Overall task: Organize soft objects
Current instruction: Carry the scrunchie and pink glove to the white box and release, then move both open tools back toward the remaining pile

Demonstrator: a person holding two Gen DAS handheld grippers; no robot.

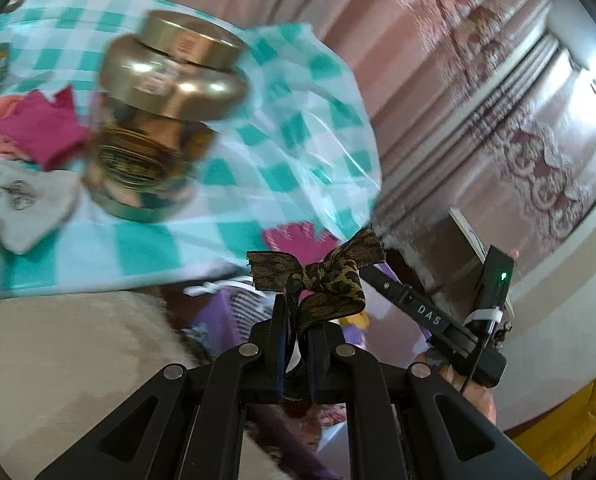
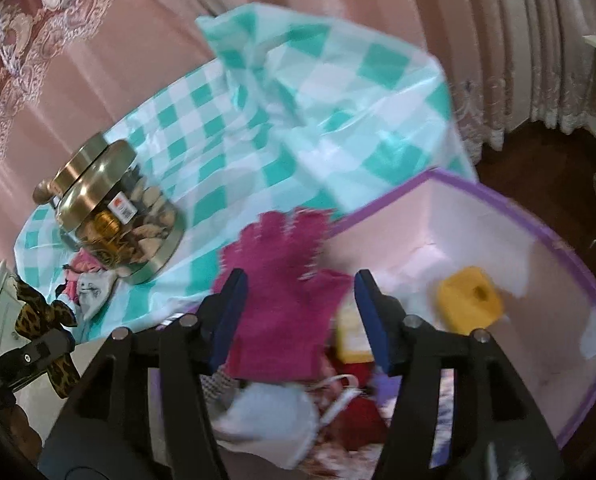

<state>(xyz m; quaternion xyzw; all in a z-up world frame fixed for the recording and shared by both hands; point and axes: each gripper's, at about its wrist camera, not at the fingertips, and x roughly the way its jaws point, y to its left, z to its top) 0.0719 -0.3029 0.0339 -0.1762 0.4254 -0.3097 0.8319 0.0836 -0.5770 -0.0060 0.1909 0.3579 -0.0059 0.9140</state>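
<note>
Both tools angle downward. The left tool [image 1: 298,312], low centre of its view, is clenched on a leopard-print band [image 1: 322,280]. The right tool [image 2: 298,312] stands released, its pads apart around a magenta glove [image 2: 286,300] above the purple-edged bin [image 2: 570,264]. "DAS" reads on the right tool, seen from the left view.

The gold-lidded glass jar [image 1: 160,120] is smeared by motion in the left wrist view, so its label and contents cannot be read. At the left edge, a grey printed cloth pouch [image 1: 22,200] is cut off. In the right wrist view, the magenta knitted glove [image 2: 286,292] is blurred, its cuff hidden behind pale fabric. The purple-trimmed fabric storage bin [image 2: 554,248] is hidden at its near side behind the gripper's black frame, and the yellow foam block [image 2: 470,300] inside is blurred.
</note>
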